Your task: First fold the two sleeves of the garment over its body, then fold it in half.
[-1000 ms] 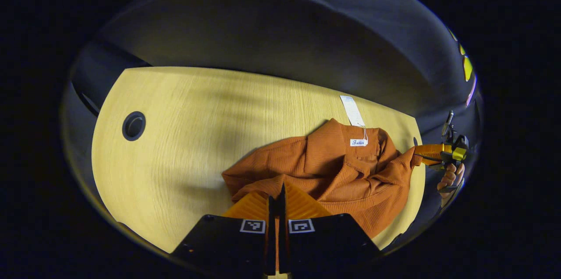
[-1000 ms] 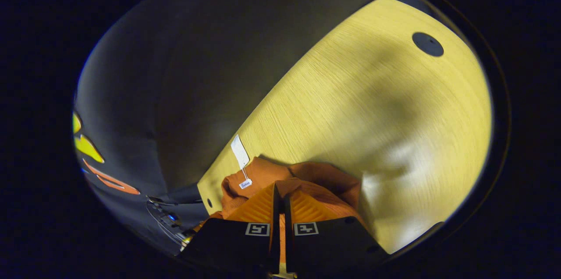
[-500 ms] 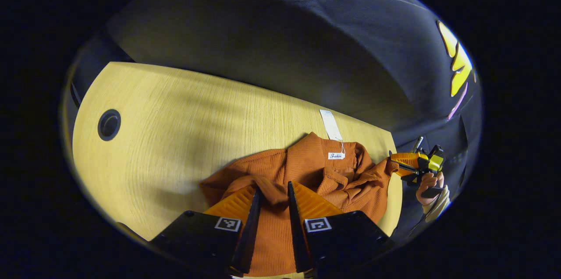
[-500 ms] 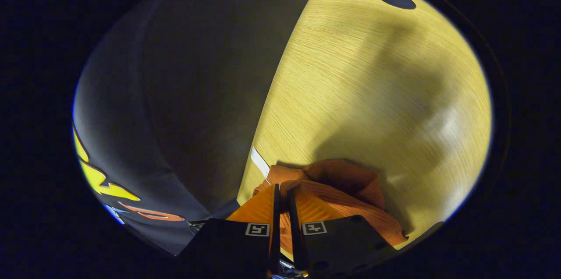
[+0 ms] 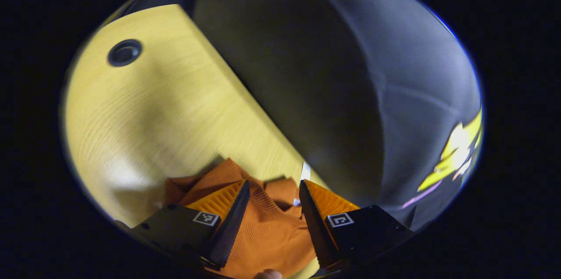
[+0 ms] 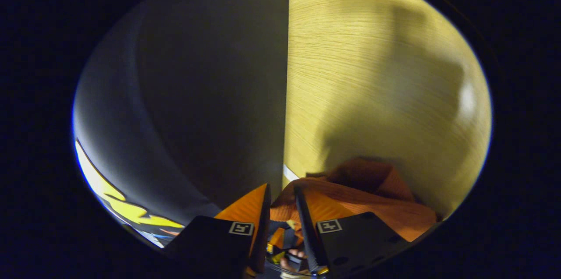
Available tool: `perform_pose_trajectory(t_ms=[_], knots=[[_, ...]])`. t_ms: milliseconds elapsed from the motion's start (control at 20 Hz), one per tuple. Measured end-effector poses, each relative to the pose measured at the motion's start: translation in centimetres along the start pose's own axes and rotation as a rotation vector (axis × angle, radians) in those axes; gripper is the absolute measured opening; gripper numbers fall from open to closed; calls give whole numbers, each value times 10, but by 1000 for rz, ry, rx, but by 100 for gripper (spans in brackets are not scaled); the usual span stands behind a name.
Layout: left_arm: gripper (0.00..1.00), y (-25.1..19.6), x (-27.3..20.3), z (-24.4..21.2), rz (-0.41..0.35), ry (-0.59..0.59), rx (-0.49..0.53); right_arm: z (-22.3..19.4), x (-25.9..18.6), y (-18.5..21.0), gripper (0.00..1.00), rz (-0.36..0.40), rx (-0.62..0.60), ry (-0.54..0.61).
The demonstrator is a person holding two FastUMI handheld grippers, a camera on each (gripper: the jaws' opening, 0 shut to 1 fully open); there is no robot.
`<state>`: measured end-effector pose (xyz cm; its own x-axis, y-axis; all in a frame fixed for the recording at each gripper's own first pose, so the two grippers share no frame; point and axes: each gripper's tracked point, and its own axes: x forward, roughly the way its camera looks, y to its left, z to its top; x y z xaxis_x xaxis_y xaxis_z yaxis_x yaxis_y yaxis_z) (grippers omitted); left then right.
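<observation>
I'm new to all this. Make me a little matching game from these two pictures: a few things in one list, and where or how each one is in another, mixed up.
Things:
1. garment
2. round hole
3. left gripper
4. white tag

Descriptions:
a. fingers apart, cloth lying between them
b. orange ribbed knit, bunched on the table
c. dark, far off in the wooden top
d. pale strip by the table's edge, next to the garment

Pairs: 1-b, 2-c, 3-a, 4-d
</observation>
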<state>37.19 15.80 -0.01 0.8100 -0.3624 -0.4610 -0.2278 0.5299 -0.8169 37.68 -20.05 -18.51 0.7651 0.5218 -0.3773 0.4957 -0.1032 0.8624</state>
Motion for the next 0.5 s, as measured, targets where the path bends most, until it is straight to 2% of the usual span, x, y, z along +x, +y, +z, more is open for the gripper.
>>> perform_pose_trajectory(t_ms=[50,100,150,200,300,350,400,500], knots=[[88,-3,-6,0,23,1,37,1,0,7,31,41,32,-12],[89,1,-13,6,49,-10,87,2,-2,11,52,61,48,-19],[75,-2,-8,8,58,-31,126,1,-4,15,72,63,34,-19],[75,-10,-15,13,55,-55,160,-6,-3,13,92,44,2,-16],[77,-26,-30,18,71,-82,255,-8,-10,13,93,15,-65,3],[99,-37,-39,19,79,-98,290,-12,-17,19,93,15,-96,10],[86,-47,-49,20,80,-118,312,-18,-24,24,93,3,-131,17],[88,-67,-72,16,99,-154,374,-33,-39,34,93,-14,-229,29]])
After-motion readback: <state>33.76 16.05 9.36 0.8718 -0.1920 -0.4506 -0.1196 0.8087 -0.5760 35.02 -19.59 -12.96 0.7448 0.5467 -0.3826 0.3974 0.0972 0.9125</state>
